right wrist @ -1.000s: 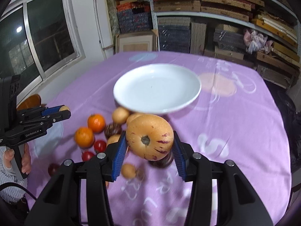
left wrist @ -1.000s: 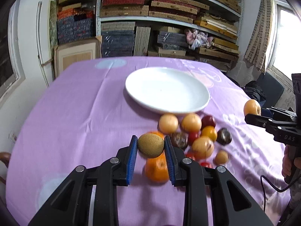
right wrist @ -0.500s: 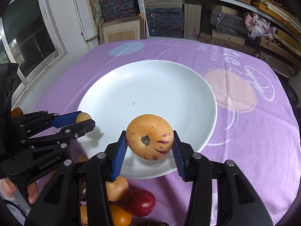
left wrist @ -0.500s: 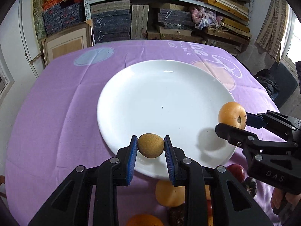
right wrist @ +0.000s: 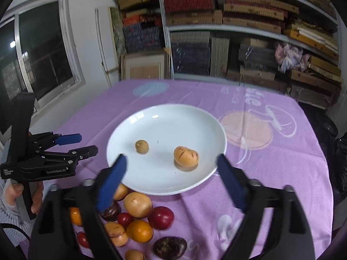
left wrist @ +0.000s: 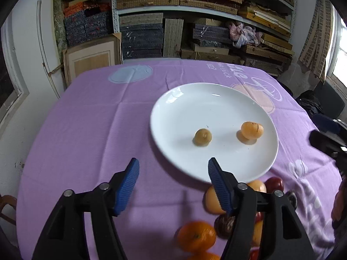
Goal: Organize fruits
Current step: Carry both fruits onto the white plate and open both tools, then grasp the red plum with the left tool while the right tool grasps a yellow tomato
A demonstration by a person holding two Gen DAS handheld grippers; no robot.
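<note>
Fruits, two of them, are lying apart on the white plate (right wrist: pixel 195 117): a small brown one (right wrist: pixel 142 146), perhaps a kiwi, and a speckled yellow one (right wrist: pixel 186 156). Left hand-held gripper (left wrist: pixel 173 173) and right hand-held gripper (right wrist: pixel 171 169) have just been opening, both now spread and empty, while more fruit (right wrist: pixel 138 218) is sitting piled by the table's near edge.

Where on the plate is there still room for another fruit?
The white plate is bare across its far half and along its near rim. Only the small brown fruit and the speckled orange fruit sit mid-plate. The fruit pile on the near cloth is crowded.
</note>
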